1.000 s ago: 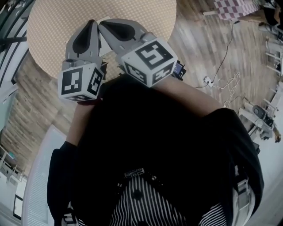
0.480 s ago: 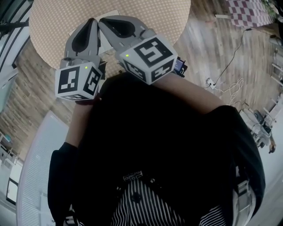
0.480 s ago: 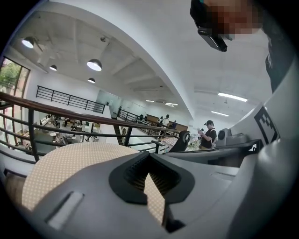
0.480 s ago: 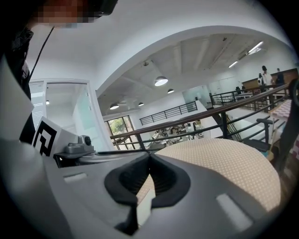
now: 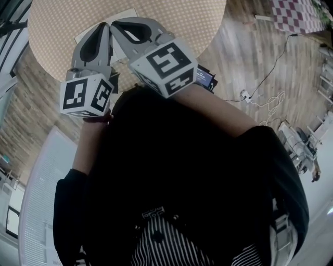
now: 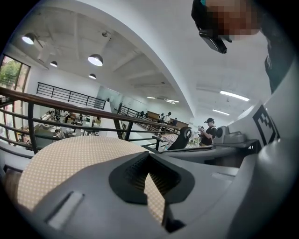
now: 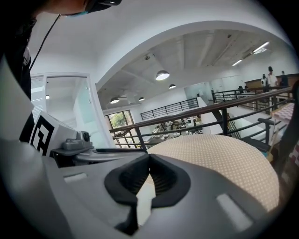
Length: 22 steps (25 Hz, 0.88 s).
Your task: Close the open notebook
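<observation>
White notebook under right gripper

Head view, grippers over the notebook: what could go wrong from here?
The left gripper and right gripper hover almost touching, so they could knock each other. They cover most of the notebook, so its cover edge is hard to judge. Both are shut and empty; a push might slide it across the table rather than fold it.

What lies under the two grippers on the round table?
White notebook pages peek out beneath the left gripper and right gripper, which cover most of them.
</observation>
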Motion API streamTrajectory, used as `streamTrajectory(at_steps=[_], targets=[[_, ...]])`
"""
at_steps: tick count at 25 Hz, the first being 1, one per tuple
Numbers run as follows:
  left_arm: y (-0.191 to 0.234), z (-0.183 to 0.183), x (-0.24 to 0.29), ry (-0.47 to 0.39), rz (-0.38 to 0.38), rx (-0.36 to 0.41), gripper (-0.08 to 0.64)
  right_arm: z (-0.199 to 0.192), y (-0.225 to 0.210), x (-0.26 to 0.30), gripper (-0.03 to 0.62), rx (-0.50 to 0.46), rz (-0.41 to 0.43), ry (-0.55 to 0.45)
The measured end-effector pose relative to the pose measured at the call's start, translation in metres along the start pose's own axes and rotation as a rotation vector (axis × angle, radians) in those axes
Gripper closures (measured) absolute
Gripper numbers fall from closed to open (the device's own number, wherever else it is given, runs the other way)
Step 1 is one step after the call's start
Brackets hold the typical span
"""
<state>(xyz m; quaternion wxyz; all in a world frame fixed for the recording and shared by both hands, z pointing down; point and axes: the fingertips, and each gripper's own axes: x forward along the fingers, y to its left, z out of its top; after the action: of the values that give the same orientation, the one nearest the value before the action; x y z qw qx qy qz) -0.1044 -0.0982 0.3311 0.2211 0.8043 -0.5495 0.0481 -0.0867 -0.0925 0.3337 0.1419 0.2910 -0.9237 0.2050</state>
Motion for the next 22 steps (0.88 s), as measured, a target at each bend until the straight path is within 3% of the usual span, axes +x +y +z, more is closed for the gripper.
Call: streamTrajectory(at_steps=[7, 22], targets=[[-0.001, -0.021, 0.008, 0.024, -0.002, -0.075, 0.572, -0.024, -0.013, 0.003, 0.595, 0.002, 0.001, 0.044], [0.015, -0.071, 0.022, 0.079, 0.001, -0.123, 0.572, -0.075, -0.034, 0.016, 0.589, 0.050, -0.009, 0.144]])
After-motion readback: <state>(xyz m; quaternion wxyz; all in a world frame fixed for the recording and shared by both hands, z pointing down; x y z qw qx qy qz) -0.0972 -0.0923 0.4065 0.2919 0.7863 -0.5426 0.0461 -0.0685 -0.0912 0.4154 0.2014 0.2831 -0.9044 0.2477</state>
